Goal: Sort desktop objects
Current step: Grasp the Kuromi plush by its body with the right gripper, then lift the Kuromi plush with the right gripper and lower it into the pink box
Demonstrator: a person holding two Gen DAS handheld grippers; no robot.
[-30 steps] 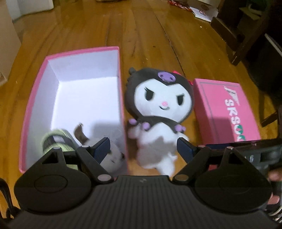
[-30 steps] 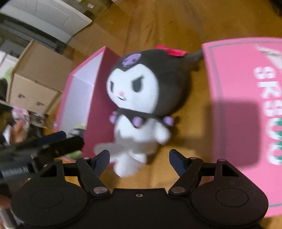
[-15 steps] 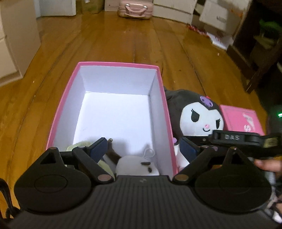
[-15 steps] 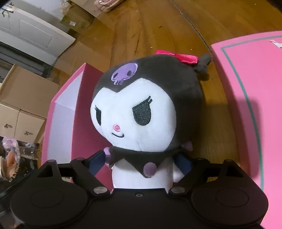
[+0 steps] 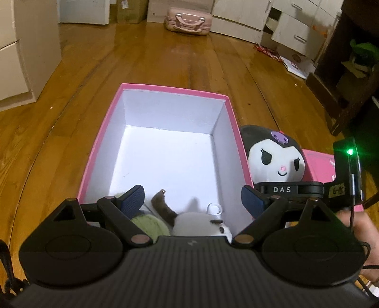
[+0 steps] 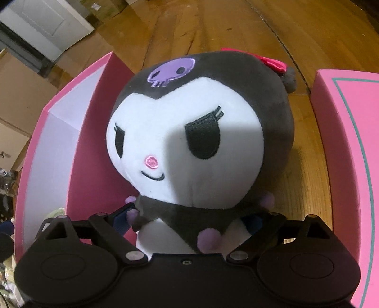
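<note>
A black-and-white plush doll (image 6: 189,132) with a purple skull and a red bow sits upright on the wood floor, between an open pink box (image 6: 90,165) and a pink lid (image 6: 343,142). My right gripper (image 6: 189,216) is low at the doll's body. Its jaws are opening, one finger on each side of the body below the dark collar. In the left wrist view the doll (image 5: 274,154) shows beside the box (image 5: 170,88), with the right gripper (image 5: 289,189) under its head. My left gripper (image 5: 190,196) hangs open over the box's near end, above a small white plush (image 5: 201,225) and a green item (image 5: 146,225).
A pink suitcase (image 5: 188,20) and white drawers (image 5: 284,26) stand far back. Dark furniture (image 5: 343,71) is at the right and a pale cabinet (image 5: 23,54) at the left. A cardboard box (image 6: 21,90) sits beyond the pink box. A person's hand (image 5: 362,227) holds the right gripper.
My left gripper swung from above the doll to above the box and opened wider. My right gripper closed in on the doll and widened, so its fingers now flank the body.
</note>
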